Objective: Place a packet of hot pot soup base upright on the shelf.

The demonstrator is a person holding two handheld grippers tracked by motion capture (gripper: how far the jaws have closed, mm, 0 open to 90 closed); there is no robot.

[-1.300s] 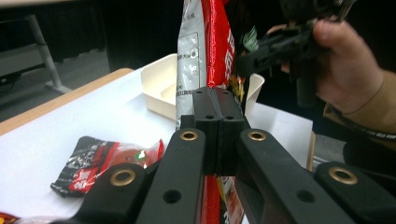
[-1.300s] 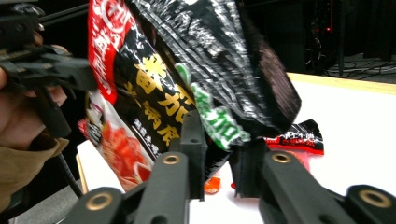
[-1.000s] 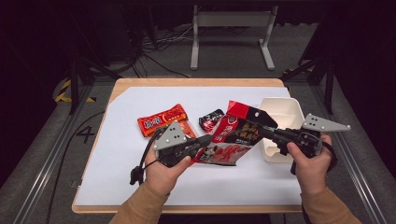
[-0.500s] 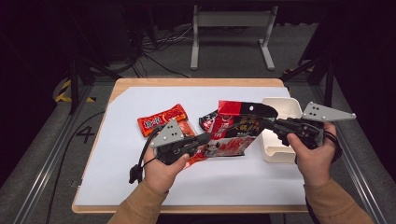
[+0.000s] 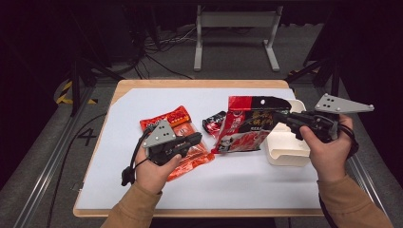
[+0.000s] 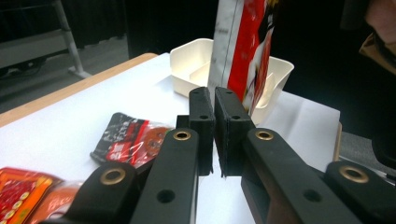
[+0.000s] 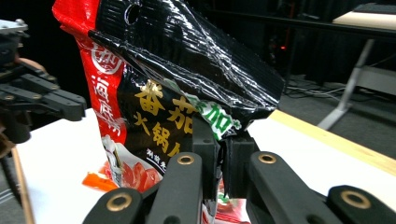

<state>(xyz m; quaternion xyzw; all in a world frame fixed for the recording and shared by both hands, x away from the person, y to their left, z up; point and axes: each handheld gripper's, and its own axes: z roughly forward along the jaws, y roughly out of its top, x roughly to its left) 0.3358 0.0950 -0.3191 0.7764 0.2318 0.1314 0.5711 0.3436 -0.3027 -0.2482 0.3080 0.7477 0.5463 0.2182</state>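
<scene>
On the counter (image 5: 247,175), the tray (image 5: 285,149) sits at the right. The large pouch (image 5: 249,124) stands just left of it, the small sachet (image 5: 215,121) farther left, the flat packet (image 5: 183,124) leftmost.

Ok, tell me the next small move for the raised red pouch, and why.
Probably carry it rightward over the white bin and lower it in: the right gripper is shut on the red pouch, which hangs upright just left of the bin; the left gripper is shut, empty.

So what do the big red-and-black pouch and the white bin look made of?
Pouch: glossy plastic film, probably laminated; it crinkles and throws sharp highlights. White bin: apparently rigid moulded plastic, matte, with smooth walls and rounded corners.
</scene>
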